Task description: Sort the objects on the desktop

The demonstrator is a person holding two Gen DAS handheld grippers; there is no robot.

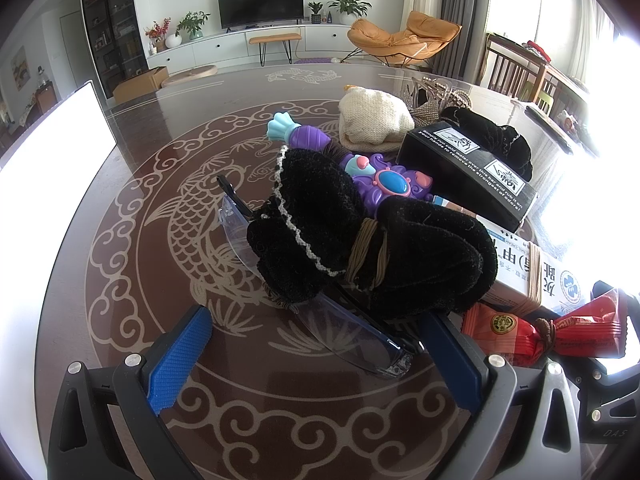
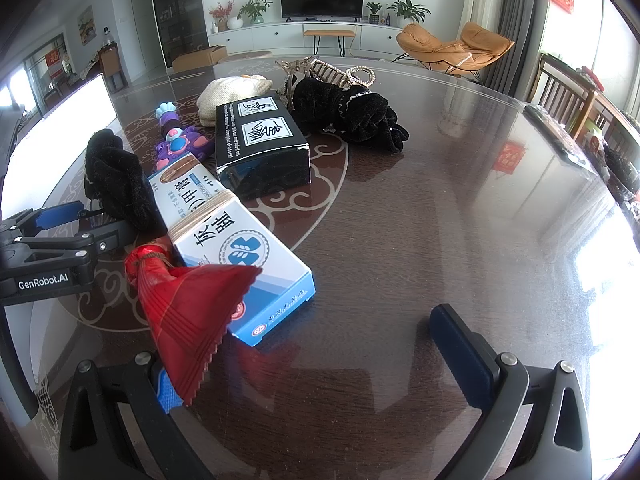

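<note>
Your left gripper (image 1: 316, 356) sits low over the dark table with pale carp and cloud patterns (image 1: 132, 248), blue-padded fingers (image 1: 178, 364) spread wide apart and closed on nothing. Between them, toward twelve o'clock, lies the clear blue-tinted pair of plastic safety glasses (image 1: 352, 340), one end reaching down near the right finger. On top of the glasses rests the black velvet scrunchie with white bead trim (image 1: 320, 216), a brown elastic band wrapped round its middle. At one o'clock behind it you have the purple toy wand with a turquoise gem (image 1: 388, 184), then the black cardboard box with white printed labels (image 1: 468, 168) and the cream knitted pouch (image 1: 376, 116).

Your right gripper (image 2: 324, 364) is also spread open, gripping nothing that I can see. The red crinkle-edged snack packet (image 2: 188, 316) lies across its left finger at ten o'clock; whether it touches the pad, you can't tell. Just beyond, the long white-and-blue carton bound with rubber bands (image 2: 240, 248) runs toward eleven o'clock. A second black velvet scrunchie (image 2: 352, 112) sits far out at twelve.
</note>
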